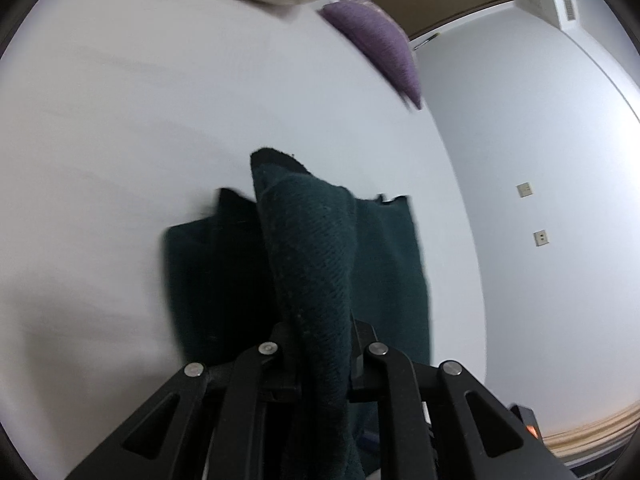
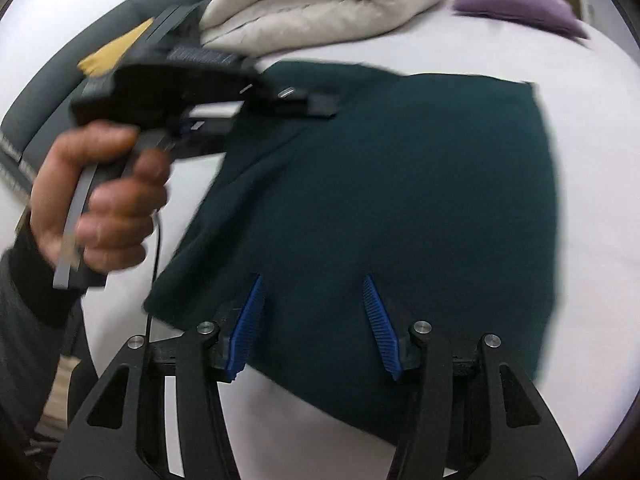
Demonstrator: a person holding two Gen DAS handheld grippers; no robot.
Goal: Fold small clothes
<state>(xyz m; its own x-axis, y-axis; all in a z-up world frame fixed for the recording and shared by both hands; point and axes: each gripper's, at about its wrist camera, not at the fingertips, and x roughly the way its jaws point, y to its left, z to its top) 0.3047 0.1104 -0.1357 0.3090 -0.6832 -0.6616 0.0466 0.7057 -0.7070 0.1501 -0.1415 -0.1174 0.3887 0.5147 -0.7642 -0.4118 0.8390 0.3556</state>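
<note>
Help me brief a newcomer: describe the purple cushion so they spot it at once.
Start from the white bed with the dark green garment spread on it. Look past the garment to the far edge, right of the folded cream duvet. The cushion lies there, the only purple thing and much smaller than the duvet.

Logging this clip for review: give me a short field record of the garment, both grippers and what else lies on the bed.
garment: dark green knit, mostly flat on white bed
left gripper: shut on a raised fold of the garment
right gripper: open, blue pads apart above the near hem
other items: beige bedding, purple cushion
</note>
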